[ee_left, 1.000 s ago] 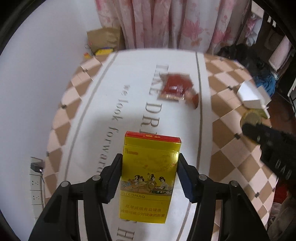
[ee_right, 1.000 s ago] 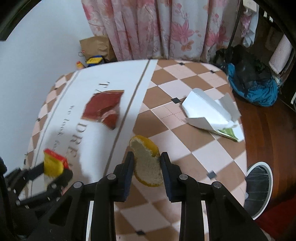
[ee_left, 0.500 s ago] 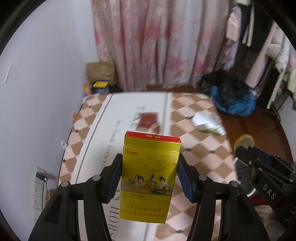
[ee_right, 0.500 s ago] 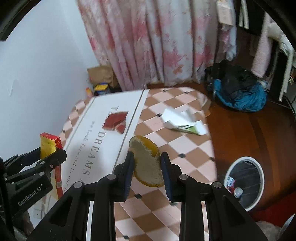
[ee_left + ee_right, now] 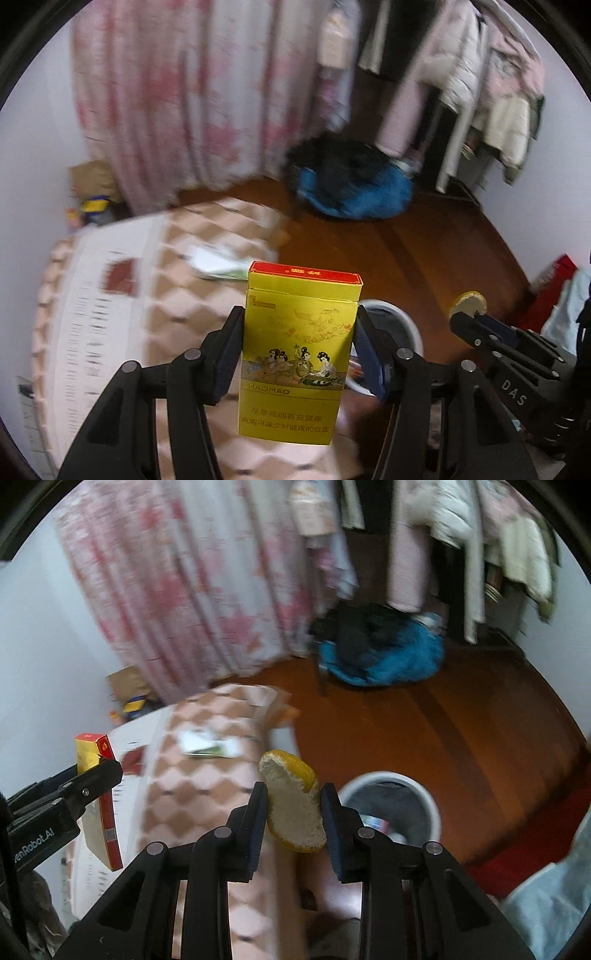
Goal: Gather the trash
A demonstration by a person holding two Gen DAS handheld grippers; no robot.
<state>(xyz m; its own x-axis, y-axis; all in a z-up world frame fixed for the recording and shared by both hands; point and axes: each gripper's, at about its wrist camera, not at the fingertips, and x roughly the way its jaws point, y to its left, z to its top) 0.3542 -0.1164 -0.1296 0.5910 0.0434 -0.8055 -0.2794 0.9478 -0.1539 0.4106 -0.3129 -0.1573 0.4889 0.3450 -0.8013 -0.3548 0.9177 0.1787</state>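
My left gripper (image 5: 299, 350) is shut on a yellow cigarette pack (image 5: 299, 354) with a red top, held upright in the air. It also shows in the right wrist view (image 5: 98, 797) at the left. My right gripper (image 5: 293, 812) is shut on a piece of orange peel (image 5: 293, 805); the peel shows in the left wrist view (image 5: 468, 301) at the right. A white round trash bin (image 5: 424, 801) with trash inside stands on the wooden floor just beyond the right gripper; its rim (image 5: 406, 321) peeks out behind the pack.
A table with a pink checkered cloth (image 5: 207, 775) lies to the left, bearing a white crumpled carton (image 5: 210, 746) and a red wrapper (image 5: 120, 277). A blue and black heap (image 5: 380, 650) lies on the floor near pink curtains (image 5: 184, 583). Clothes hang at the back right.
Both grippers have swung right, away from the table, still holding the pack and the peel. The trash bin is now closer, just ahead of the right gripper.
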